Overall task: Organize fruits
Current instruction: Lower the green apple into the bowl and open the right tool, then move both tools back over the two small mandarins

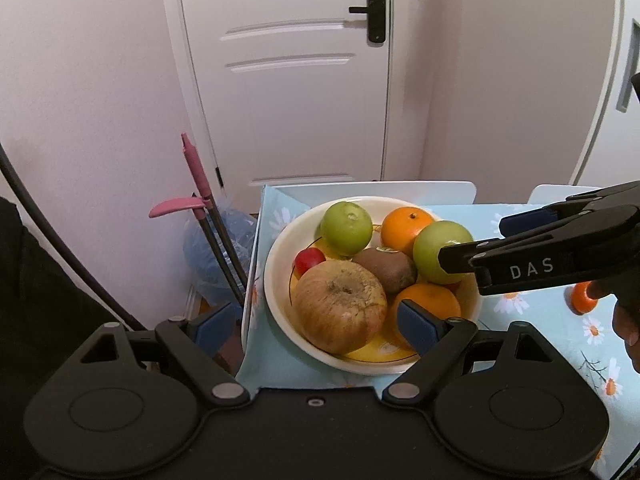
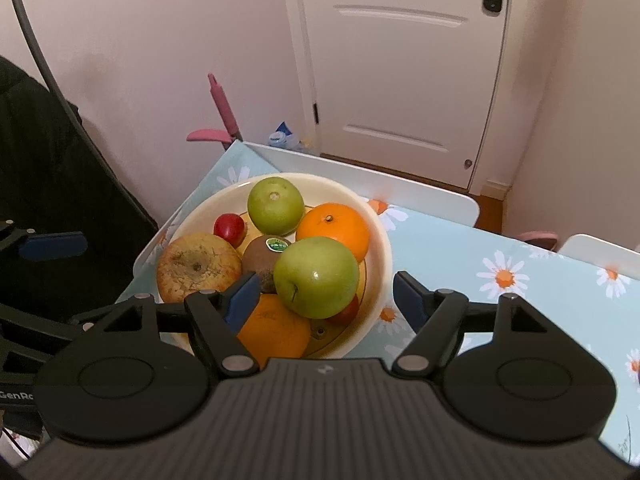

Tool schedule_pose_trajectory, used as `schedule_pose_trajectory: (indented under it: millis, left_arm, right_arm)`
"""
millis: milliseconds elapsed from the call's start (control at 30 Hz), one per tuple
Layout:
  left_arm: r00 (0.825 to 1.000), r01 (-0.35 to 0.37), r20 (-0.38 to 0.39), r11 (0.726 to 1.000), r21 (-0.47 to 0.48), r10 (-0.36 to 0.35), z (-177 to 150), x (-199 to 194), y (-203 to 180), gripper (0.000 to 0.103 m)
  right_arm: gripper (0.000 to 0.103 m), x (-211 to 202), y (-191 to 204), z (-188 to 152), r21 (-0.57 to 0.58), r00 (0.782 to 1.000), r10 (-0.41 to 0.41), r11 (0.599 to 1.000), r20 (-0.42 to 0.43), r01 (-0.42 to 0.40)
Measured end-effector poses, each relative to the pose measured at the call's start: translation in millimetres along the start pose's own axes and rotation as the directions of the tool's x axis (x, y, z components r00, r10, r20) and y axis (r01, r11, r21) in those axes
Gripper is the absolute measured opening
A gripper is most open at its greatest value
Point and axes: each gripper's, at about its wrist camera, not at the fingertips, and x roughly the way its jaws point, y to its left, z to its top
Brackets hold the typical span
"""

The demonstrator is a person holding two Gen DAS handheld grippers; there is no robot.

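Observation:
A cream bowl (image 1: 276,264) (image 2: 380,236) sits at the table's left corner, full of fruit: two green apples (image 1: 346,222) (image 2: 316,278), two oranges (image 1: 404,226) (image 2: 334,230), a kiwi (image 1: 386,268) (image 2: 262,258), a wrinkled reddish apple (image 1: 340,306) (image 2: 196,266) and a small red fruit (image 1: 310,260) (image 2: 229,229). My left gripper (image 1: 316,326) is open, its jaws on either side of the wrinkled apple. My right gripper (image 2: 322,300) is open around the near green apple, not touching it; it also shows in the left wrist view (image 1: 472,244).
The table has a light blue daisy cloth (image 1: 560,340) (image 2: 500,264). A small orange fruit (image 1: 582,298) lies on it to the right of the bowl. White chair backs (image 2: 360,176) stand behind the table. A pink-handled broom (image 1: 196,196) and a water bottle (image 1: 216,248) stand by the wall at left.

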Motion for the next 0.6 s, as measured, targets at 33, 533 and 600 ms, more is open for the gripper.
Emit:
schedule_pose_trajectory:
  millis: [33, 533, 600]
  left_arm:
    - [1.0, 0.004, 0.004, 1.0, 0.003, -0.004, 0, -2, 0, 0.091]
    - [0.996, 0.044, 0.079, 0.995, 0.091, -0.051, 12, -35, -25, 0.095]
    - [0.995, 0.041, 0.085, 0.994, 0.097, -0.05, 12, -40, -35, 0.097]
  right_arm:
    - [0.088, -4, 0, 0, 0.006, 1.0, -0.005, 1.0, 0.006, 0.005]
    - [0.099, -75, -39, -22, 0.131, 0.991, -0.101, 0.987, 0.088, 0.089]
    - [0.1, -86, -52, -29, 0.144, 0.989, -0.109, 0.985, 0.098, 0.095]
